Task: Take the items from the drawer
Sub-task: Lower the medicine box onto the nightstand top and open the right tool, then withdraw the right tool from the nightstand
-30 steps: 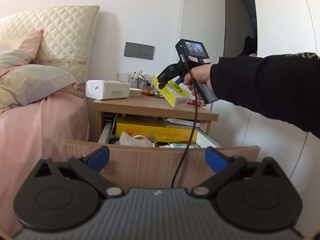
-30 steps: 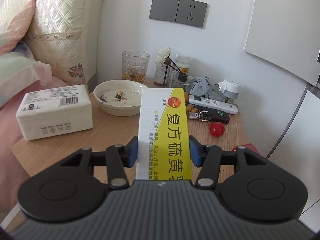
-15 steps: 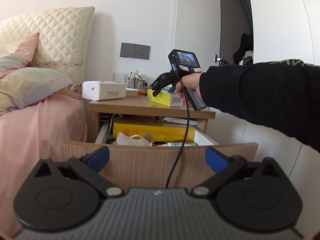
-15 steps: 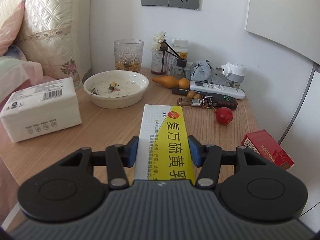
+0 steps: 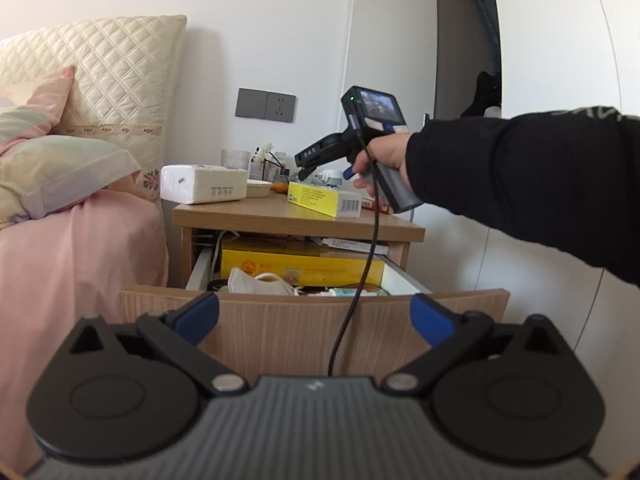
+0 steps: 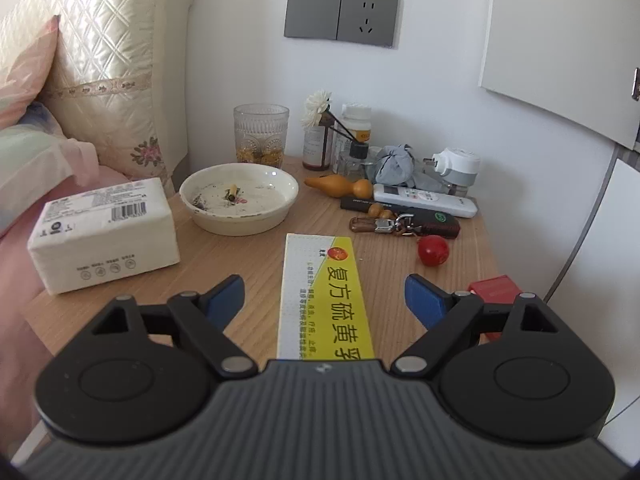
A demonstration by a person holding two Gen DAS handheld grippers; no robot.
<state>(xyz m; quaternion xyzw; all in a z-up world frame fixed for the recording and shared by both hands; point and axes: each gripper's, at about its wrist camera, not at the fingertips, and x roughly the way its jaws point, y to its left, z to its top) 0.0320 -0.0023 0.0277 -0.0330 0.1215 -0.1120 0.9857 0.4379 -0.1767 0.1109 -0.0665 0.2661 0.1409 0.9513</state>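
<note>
A yellow and white medicine box (image 6: 326, 300) lies flat on the wooden nightstand top (image 6: 240, 256); it also shows as the yellow box (image 5: 322, 199) in the left wrist view. My right gripper (image 6: 325, 296) is open, hovering just above the box with its blue pads wide of both sides. My left gripper (image 5: 315, 315) is open and empty in front of the open drawer (image 5: 312, 320). Inside the drawer lie a large yellow carton (image 5: 300, 266) and a white face mask (image 5: 260, 282). A hand in a black sleeve (image 5: 520, 184) holds the right gripper (image 5: 320, 164).
On the nightstand stand a tissue pack (image 6: 104, 232), a white dish (image 6: 239, 202), a glass (image 6: 261, 134), bottles, a remote (image 6: 424, 200), keys (image 6: 400, 224), a red ball (image 6: 433, 251) and a red box (image 6: 494, 288). The bed with pink cover (image 5: 72, 248) lies at left.
The right gripper lowered the medicine box onto the nightstand, then opened its fingers and let it go. The left gripper has stayed open in front of the drawer.
</note>
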